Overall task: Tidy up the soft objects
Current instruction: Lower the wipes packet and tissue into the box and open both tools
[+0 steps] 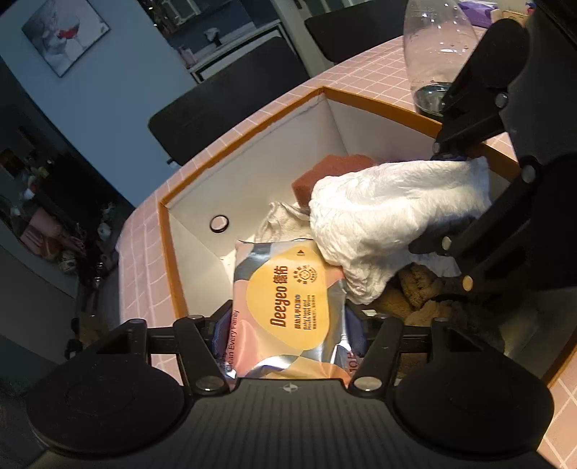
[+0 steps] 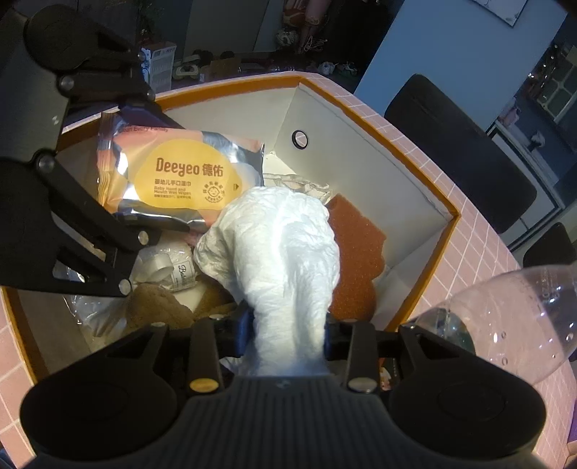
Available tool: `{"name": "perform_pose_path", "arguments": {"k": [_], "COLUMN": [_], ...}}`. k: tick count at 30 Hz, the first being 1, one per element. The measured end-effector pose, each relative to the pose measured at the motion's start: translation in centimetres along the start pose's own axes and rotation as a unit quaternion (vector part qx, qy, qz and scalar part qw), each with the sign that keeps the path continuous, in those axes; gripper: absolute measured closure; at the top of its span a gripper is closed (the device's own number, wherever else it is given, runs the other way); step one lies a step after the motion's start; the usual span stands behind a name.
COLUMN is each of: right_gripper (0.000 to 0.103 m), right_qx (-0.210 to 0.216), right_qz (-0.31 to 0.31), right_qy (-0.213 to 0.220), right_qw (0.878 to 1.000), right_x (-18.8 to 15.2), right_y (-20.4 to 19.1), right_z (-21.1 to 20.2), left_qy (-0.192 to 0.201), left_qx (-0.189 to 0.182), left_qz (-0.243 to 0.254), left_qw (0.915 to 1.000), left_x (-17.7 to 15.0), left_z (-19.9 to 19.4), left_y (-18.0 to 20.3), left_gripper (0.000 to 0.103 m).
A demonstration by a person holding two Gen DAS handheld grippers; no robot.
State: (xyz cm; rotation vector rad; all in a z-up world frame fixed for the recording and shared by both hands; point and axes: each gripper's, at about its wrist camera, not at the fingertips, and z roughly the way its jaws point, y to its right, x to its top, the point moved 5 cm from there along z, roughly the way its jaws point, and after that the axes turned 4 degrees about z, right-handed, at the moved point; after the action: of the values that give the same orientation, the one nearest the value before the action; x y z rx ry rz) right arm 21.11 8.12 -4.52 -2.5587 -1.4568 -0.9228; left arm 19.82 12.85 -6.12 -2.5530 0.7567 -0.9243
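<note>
Right gripper (image 2: 288, 333) held crumpled white diaper (image 2: 285, 249) between its pads, over orange-rimmed box (image 2: 438, 249). Wet-wipes pack (image 2: 180, 173) sat in left gripper (image 2: 144, 162); brown sponge (image 2: 355, 259) lay beside diaper.

From my left wrist feed, a pale blue-grey wall (image 1: 119, 90) fills the upper left of the frame, with a framed picture (image 1: 65, 34) hung on it. Dark chairs (image 1: 230, 104) stand against a pink tiled tabletop (image 1: 360, 77) crossing the upper middle. Cluttered shelves (image 1: 39, 216) sit dim at the left edge. On my right wrist feed, another dark chair (image 2: 458, 151) stands at right, with windows (image 2: 551, 86) behind. The light is low and bluish.
</note>
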Motion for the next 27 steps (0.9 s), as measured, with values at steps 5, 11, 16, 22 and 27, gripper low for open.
{"name": "perform_pose_path", "arguments": {"k": [5, 11, 16, 22, 27], "right_gripper": [0.057, 0.044, 0.038, 0.032, 0.024], "right_qx": [-0.003, -0.003, -0.01, -0.026, -0.031], "right_qz": [-0.006, -0.01, -0.015, -0.012, 0.019], "right_qy": [0.013, 0.026, 0.047, 0.074, 0.114], "right_qw": [1.0, 1.0, 0.999, 0.997, 0.993], "right_x": [0.0, 0.1, -0.2, -0.9, -2.0], "right_y": [0.0, 0.0, -0.3, -0.4, 0.1], "right_z": [-1.3, -3.6, -5.8, -8.4, -11.7], "left_qy": [0.006, 0.032, 0.051, 0.068, 0.106], "left_qx": [0.013, 0.027, 0.039, 0.057, 0.06], "left_qz": [-0.005, -0.007, -0.002, -0.006, -0.046], "left_qw": [0.9999, 0.9991, 0.9979, 0.996, 0.9914], "left_x": [-0.3, 0.3, 1.0, 1.4, 1.1], "left_z": [-0.5, -2.9, -5.0, -6.6, -8.7], "left_y": [0.2, 0.0, 0.2, -0.4, -0.8], "left_gripper": [0.026, 0.018, 0.017, 0.017, 0.017]}}
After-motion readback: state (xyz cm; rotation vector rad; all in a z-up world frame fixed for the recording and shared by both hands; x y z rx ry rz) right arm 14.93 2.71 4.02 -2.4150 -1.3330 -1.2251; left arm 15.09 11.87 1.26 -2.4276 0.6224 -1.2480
